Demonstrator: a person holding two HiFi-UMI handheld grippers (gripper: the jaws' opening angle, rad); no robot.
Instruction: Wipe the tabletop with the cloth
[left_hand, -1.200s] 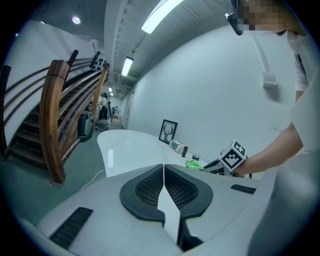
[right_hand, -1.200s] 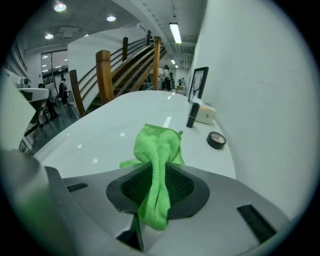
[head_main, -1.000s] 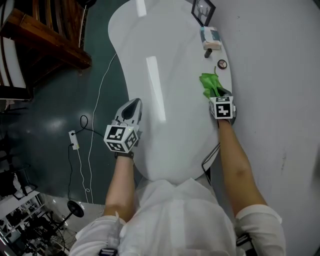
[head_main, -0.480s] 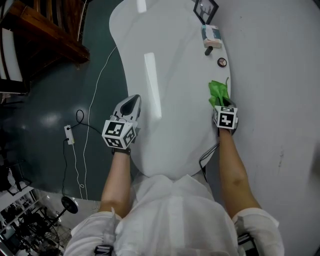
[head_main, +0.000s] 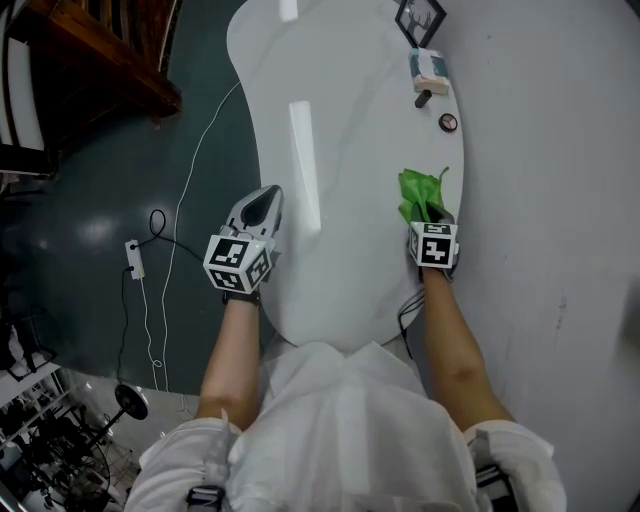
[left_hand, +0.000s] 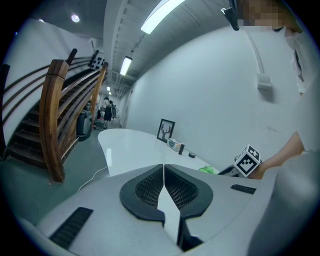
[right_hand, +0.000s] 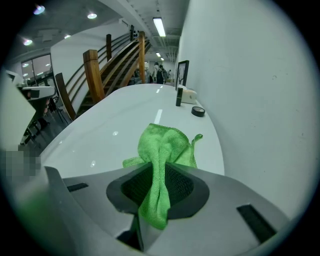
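Head view looks down on a white table (head_main: 340, 120) that stands against a pale wall (head_main: 560, 150) on the right; a green cloth (head_main: 420, 192) sits bunched near the table's right edge, about midway along it; the right gripper (head_main: 428, 215) holds the cloth's near end, its marker cube just nearer. Right gripper view shows both jaws pinching a fold of the cloth, with the rest fanned out ahead on the white top. The left gripper (head_main: 265, 200) is over the table's left edge, well apart from the cloth; left gripper view shows its jaws pressed together with nothing between them. At the far right end of the table stand a picture frame (head_main: 418, 18), a small box (head_main: 430, 70) and a small round thing (head_main: 448, 121). A white cable (head_main: 190, 190) trails over the dark floor on the left; a wooden staircase (head_main: 90, 60) is at far left.
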